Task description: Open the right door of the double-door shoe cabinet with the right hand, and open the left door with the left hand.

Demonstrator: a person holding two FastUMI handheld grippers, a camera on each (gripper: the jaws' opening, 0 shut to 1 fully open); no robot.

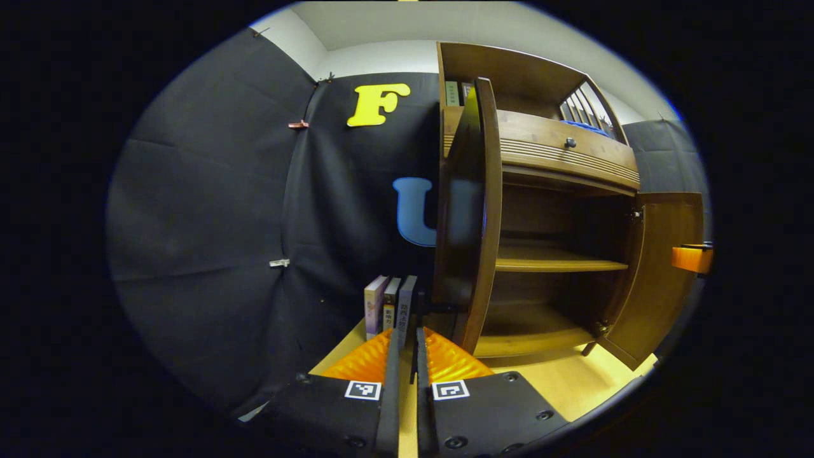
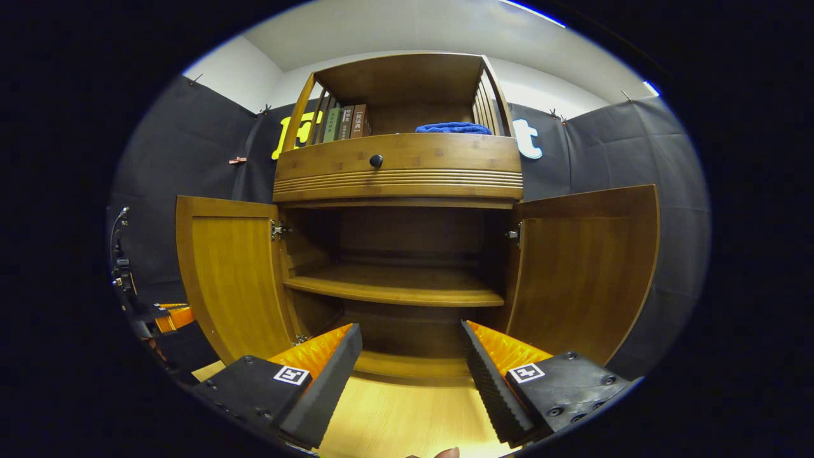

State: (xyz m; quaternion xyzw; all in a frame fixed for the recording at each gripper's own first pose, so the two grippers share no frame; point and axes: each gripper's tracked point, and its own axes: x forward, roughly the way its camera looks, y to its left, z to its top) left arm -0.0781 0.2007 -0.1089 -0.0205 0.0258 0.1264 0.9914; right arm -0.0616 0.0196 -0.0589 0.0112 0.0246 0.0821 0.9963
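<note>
Bamboo-toned, the shoe cabinet (image 2: pixel 400 242) stands with both doors swung out: the left door (image 2: pixel 232 273) at nine o'clock, the right door (image 2: pixel 582 267) at three o'clock in the right gripper view. Both opening steps look done; next I judge only a withdrawal remains. The right claw (image 2: pixel 410 356) gapes, holding nothing. The left claw (image 1: pixel 407 362) sits nearly closed, empty, beside the left door's edge (image 1: pixel 483 210). Door handles are hidden, and the lower shelf (image 2: pixel 394 286) interior is dim.

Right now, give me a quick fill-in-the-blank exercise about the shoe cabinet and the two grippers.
1. Both cabinet doors, the left door and the right door, stand ____.
2. The right gripper has its fingers ____.
3. The left gripper has its fingers ____.
4. The blue cloth lies ____ the drawer.

Missing words: open; open; shut; above
</note>
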